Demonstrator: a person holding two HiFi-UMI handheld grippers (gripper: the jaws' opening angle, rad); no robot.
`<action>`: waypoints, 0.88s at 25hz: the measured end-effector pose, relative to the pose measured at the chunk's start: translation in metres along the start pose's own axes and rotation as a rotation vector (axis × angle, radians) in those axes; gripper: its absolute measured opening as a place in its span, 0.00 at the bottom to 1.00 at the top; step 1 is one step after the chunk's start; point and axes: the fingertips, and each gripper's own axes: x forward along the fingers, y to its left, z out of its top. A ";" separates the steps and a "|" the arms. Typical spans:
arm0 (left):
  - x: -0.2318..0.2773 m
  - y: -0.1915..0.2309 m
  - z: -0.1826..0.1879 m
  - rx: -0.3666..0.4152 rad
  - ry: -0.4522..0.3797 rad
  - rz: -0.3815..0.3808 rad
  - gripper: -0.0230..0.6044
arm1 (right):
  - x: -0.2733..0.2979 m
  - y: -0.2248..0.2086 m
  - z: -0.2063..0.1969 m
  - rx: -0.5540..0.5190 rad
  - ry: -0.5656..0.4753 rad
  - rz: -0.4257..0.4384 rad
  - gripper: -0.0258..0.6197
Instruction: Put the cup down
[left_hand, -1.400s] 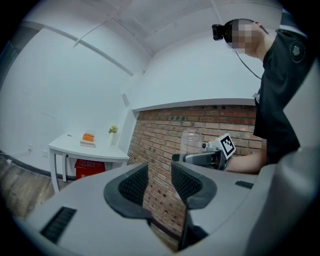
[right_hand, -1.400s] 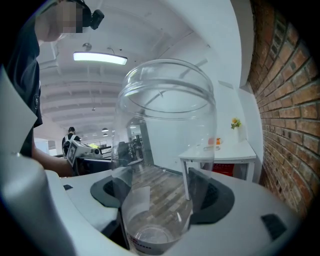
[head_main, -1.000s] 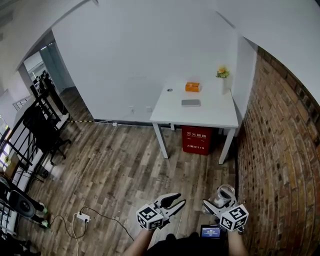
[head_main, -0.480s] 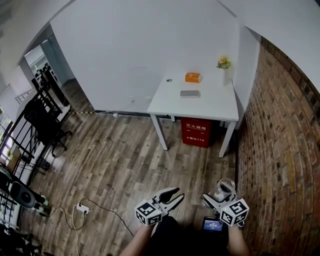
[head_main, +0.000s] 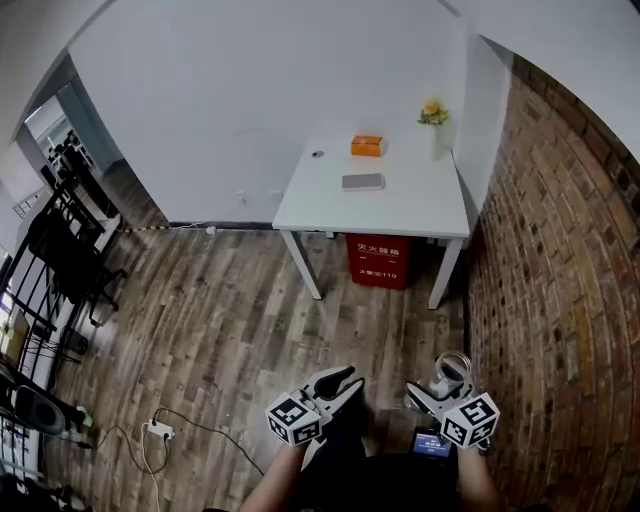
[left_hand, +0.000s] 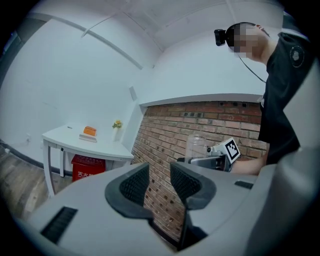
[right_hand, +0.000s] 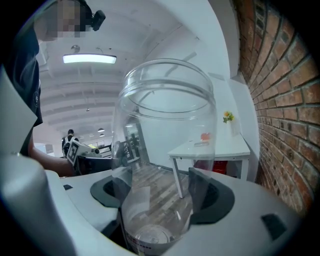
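Observation:
A clear plastic cup (right_hand: 161, 145) stands upright between the jaws of my right gripper (right_hand: 160, 196), which is shut on its lower part. In the head view that cup (head_main: 451, 368) and the right gripper (head_main: 437, 390) sit at the bottom right, over the wooden floor. My left gripper (head_main: 338, 386) hangs beside it at the bottom centre, open, with nothing between its ribbed pads (left_hand: 135, 182). From the left gripper view the cup (left_hand: 196, 146) shows against the brick wall. A white table (head_main: 400, 212) stands well ahead by the wall.
On the table lie an orange box (head_main: 367, 145), a flat grey thing (head_main: 362, 182) and a small vase of flowers (head_main: 432, 112). A red box (head_main: 377, 262) sits under it. A brick wall (head_main: 560, 280) runs along the right. A power strip with its cable (head_main: 158, 431) lies at the left.
The whole view has moved forward over the floor and the table now looks larger and nearer. Both grippers stay low in the picture, the cup still held in the right one.

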 end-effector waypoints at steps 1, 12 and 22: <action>0.006 0.011 0.002 -0.003 -0.001 -0.005 0.26 | 0.007 -0.006 0.002 0.003 -0.004 -0.006 0.60; 0.065 0.151 0.063 0.000 -0.002 -0.074 0.26 | 0.128 -0.068 0.066 -0.014 0.005 -0.084 0.61; 0.089 0.256 0.099 0.007 0.004 -0.074 0.25 | 0.233 -0.097 0.104 -0.047 0.033 -0.082 0.60</action>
